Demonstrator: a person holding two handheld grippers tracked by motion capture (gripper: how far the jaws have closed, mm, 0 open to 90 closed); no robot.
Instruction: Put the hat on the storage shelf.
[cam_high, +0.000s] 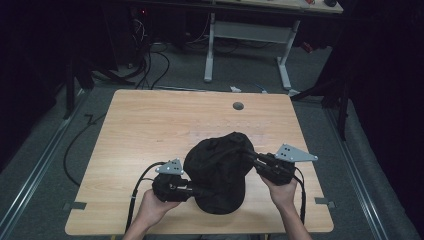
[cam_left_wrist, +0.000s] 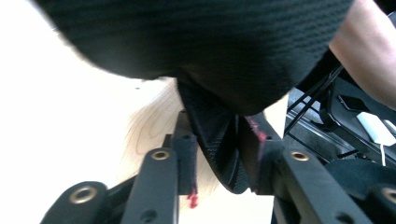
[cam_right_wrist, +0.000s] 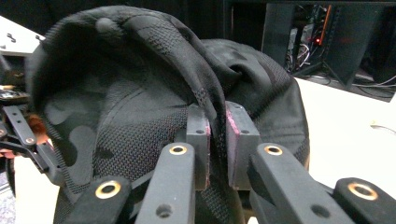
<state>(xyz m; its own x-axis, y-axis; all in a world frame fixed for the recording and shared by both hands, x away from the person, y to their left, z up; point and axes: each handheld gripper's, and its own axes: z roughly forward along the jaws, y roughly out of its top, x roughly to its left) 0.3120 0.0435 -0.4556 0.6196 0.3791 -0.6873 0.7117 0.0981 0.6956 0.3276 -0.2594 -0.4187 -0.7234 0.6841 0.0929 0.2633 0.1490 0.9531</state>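
Black mesh fabric sits between your two grippers: a dark cap (cam_high: 220, 172) with a faint camouflage pattern, resting on the near half of the wooden table (cam_high: 140, 130), roughly centred between your hands. From the high view it looks like a rumpled dome, its crown bulging toward the far side and its lower edge close to the table's near rim.

Your right gripper (cam_right_wrist: 217, 135) has a fold of the cap's mesh pinched between its pads, and the jaws stand almost together with only the cloth separating them. In the right gripper view the fabric rises from that pinch and drapes over to the left, with a small button on the crown showing near the top.

Your left gripper (cam_left_wrist: 219, 158) is at the cap's opposite side. In the left gripper view a flap of the mesh hangs down between the jaws; the right-hand pad lies against it, while the left-hand pad seems to stand just off the cloth, though the close, overexposed view makes that hard to judge. So you cannot yet call it a firm grip there.

Both of your hands hold the grippers low over the table, the left hand (cam_high: 152, 205) nearer the table's edge, the right hand (cam_high: 282, 192) slightly farther in.
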